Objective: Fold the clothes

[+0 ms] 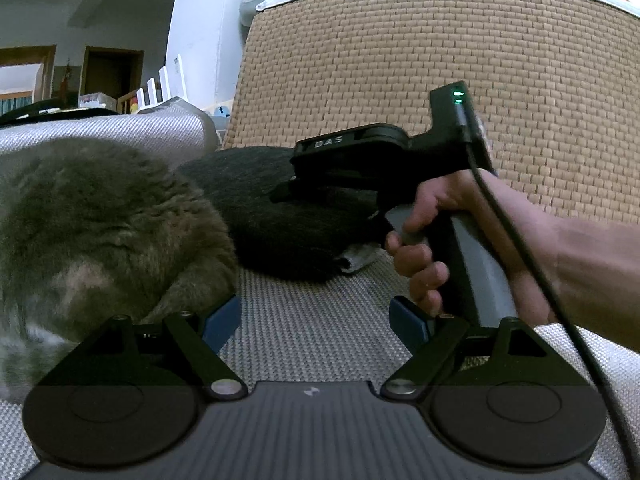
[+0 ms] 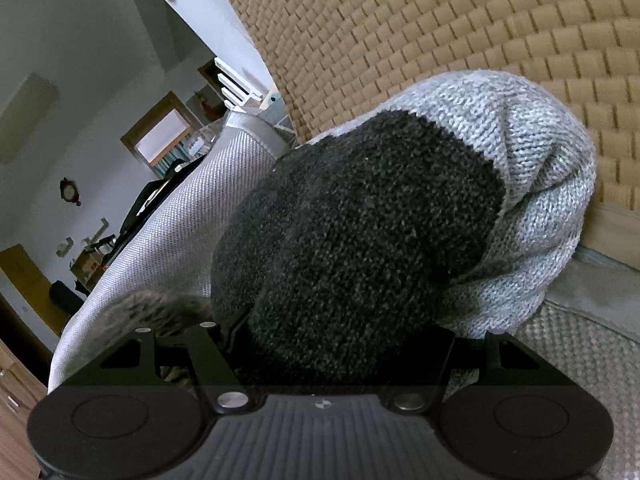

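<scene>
A dark knit sweater (image 1: 256,200) with a light grey part (image 2: 540,184) lies bunched on the sofa seat (image 1: 312,344). In the right wrist view its dark bulk (image 2: 360,220) fills the space between the wide-standing jaws of my right gripper (image 2: 342,336) and hides the fingertips. From the left wrist view a hand (image 1: 424,248) holds that right gripper (image 1: 288,190) low against the sweater. My left gripper (image 1: 316,320) stands open over bare seat, its blue pads (image 1: 222,322) holding nothing. A fluffy grey-brown garment (image 1: 100,232) lies just left of it.
A tan woven mat (image 1: 400,80) covers the sofa back right behind the sweater. A grey fabric armrest (image 1: 120,128) rises behind the fluffy garment. A black cable (image 1: 520,248) trails from the right gripper across the person's forearm.
</scene>
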Demonstrator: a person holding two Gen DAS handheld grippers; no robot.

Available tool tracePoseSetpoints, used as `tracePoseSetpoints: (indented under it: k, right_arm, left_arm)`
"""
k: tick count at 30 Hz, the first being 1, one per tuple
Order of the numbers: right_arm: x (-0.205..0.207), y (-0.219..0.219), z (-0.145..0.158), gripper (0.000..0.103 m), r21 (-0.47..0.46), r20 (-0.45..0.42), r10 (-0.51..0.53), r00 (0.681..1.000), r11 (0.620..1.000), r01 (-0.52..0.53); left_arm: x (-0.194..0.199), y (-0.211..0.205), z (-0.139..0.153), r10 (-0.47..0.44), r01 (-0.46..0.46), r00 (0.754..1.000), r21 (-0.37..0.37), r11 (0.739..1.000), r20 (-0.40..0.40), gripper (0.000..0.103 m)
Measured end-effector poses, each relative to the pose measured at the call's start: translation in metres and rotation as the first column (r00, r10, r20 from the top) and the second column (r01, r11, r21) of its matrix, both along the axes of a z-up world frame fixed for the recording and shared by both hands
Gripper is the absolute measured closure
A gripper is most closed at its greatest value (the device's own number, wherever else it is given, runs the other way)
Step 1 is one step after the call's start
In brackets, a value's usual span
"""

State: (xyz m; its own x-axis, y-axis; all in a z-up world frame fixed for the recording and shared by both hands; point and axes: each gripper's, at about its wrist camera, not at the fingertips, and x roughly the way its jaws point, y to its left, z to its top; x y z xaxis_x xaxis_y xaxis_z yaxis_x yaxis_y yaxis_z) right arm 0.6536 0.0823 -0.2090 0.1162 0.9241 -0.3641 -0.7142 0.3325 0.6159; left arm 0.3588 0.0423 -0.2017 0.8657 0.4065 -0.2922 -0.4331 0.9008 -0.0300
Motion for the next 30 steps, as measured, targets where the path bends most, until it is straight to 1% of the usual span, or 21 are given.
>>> tracePoseSetpoints:
  k: [5, 30]
  right_arm:
    - [0.003, 0.01, 0.002, 0.034, -0.028, 0.014, 0.023, 1.0, 0.999, -0.023]
    - [0.006, 0.044, 0.002, 0.033, -0.072, 0.049, 0.041, 0.998, 0.997, -0.038]
  left_arm:
    - [-0.001, 0.0, 0.0, 0.0, 0.0, 1.0, -0.001, 1.0, 0.0, 0.018]
    - [-0.001, -0.001, 0.0, -0.003, 0.003, 1.0, 0.005, 1.0, -0.003, 0.015]
